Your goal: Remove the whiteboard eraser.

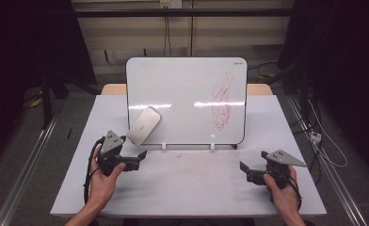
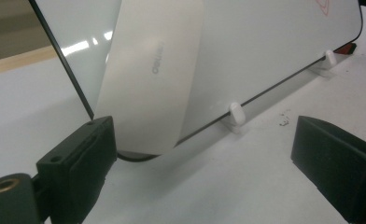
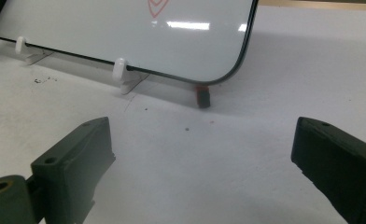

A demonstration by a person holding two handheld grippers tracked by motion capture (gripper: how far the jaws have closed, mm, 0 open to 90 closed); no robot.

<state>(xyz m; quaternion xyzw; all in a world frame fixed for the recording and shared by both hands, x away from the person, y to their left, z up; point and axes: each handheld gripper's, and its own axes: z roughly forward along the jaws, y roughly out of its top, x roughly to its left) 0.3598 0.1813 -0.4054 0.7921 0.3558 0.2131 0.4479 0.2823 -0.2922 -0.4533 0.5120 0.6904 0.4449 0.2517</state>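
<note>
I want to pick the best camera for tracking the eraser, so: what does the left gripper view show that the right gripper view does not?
The left gripper view alone shows the white eraser stuck on the whiteboard's lower left corner, with faint lettering on its face, close ahead of the left gripper.

The right gripper view alone shows the board's other bottom corner and a small red-and-dark piece on the table beneath it, beyond the right gripper.

Both show the whiteboard on white clip feet, part of the red scribble, the table, and open black jaws.
</note>
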